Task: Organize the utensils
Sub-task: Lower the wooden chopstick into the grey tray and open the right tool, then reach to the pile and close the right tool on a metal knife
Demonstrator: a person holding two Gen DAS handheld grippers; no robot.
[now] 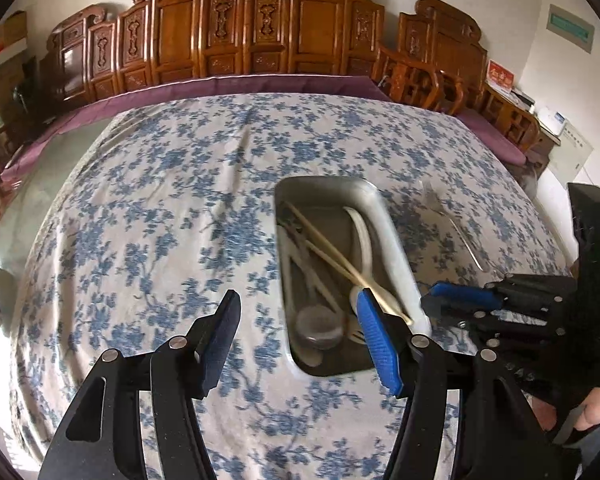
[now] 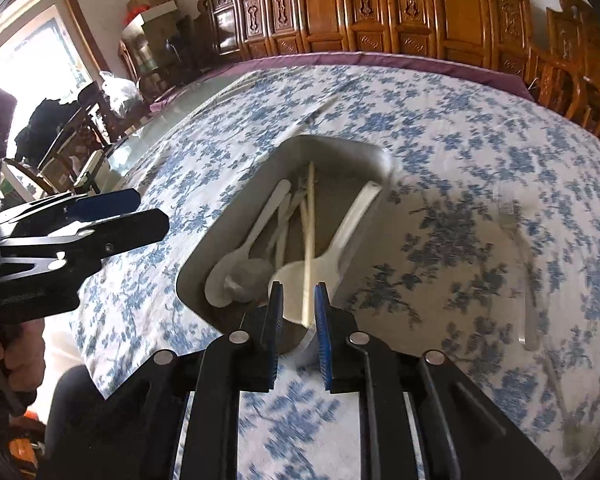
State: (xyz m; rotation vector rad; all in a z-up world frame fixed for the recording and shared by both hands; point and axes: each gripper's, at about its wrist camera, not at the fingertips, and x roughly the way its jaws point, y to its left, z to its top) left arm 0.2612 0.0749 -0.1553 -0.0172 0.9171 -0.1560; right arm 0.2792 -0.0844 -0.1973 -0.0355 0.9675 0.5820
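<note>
**Both grippers hang over the utensil tray, neither holding anything**

The right gripper (image 2: 298, 304) hovers at the near end of the metal tray (image 2: 236, 216), its blue-padded jaws a narrow gap apart. The end of a chopstick (image 2: 309, 240) shows through that gap from the tray below, but the pads do not press on it. The left gripper (image 1: 300, 336) stands with its jaws wide apart and nothing between them, one finger over the cloth beside the tray and the other over the tray's near end.

Inside the tray lie the wooden chopsticks, a large white spoon (image 2: 332, 240), a smaller white spoon (image 2: 252, 240) and some grey utensils, piled lengthwise and crossing one another. The tray sits on a blue-flowered tablecloth (image 1: 160, 220). A metal fork (image 1: 448, 216) lies on the cloth outside the tray, on its right side in the left wrist view. Carved wooden chairs (image 1: 260, 32) line the far edge of the table.
</note>
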